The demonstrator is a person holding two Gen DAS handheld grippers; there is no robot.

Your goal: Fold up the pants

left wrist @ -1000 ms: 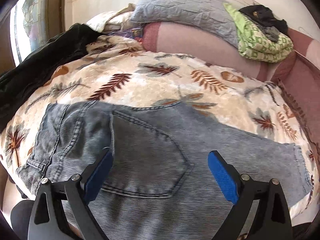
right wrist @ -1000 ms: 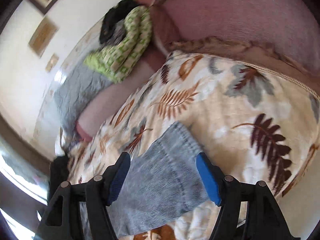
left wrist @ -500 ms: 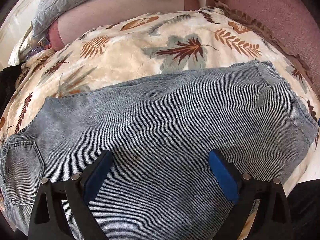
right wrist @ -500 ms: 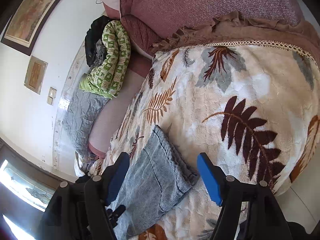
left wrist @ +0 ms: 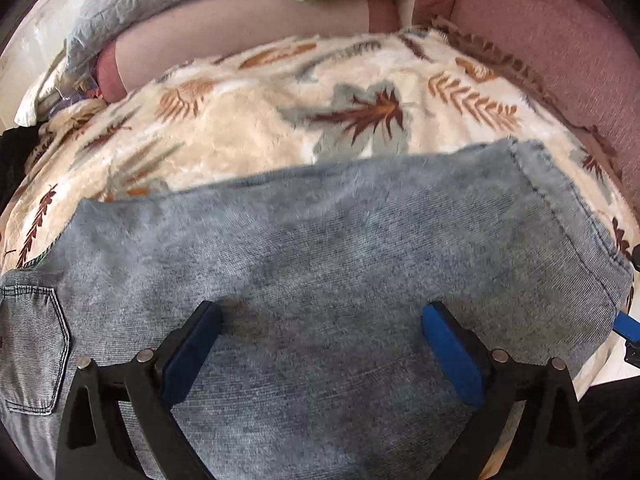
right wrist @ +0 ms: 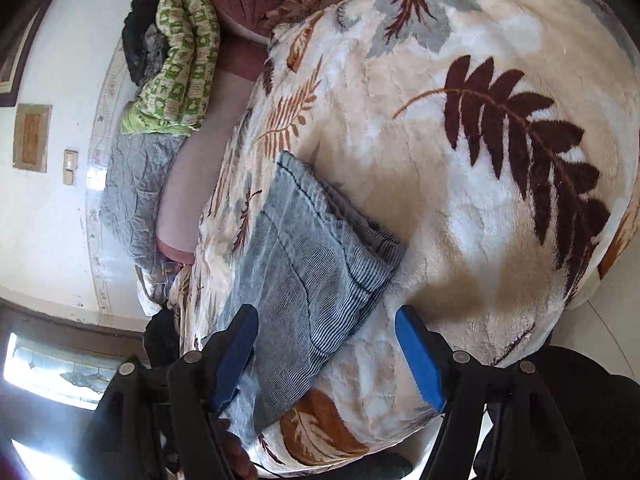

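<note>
Grey-blue jeans point(left wrist: 340, 240) lie flat on a leaf-print blanket point(left wrist: 240, 128), with the back pocket point(left wrist: 32, 340) at the left and the leg hem point(left wrist: 560, 208) at the right. My left gripper point(left wrist: 322, 310) hovers over the middle of the leg, its jaws opening wide, with no cloth pinched between them. In the right wrist view the hem end of the jeans point(right wrist: 304, 248) lies doubled. My right gripper point(right wrist: 326, 314) is open just above its near corner, the left pad over denim and the right pad over blanket point(right wrist: 460, 200).
A pink sofa back point(left wrist: 540, 32) rises behind the blanket. On it lie a green patterned quilt point(right wrist: 180, 60), a grey quilt point(right wrist: 132, 192) and dark clothing point(right wrist: 140, 40). The blanket's edge drops off at the right point(right wrist: 592, 280). A window point(right wrist: 48, 372) is at the lower left.
The left gripper slid right along the jeans, from the pocket to the leg near the hem, then held still. The right gripper sank toward the hem and rolled.
</note>
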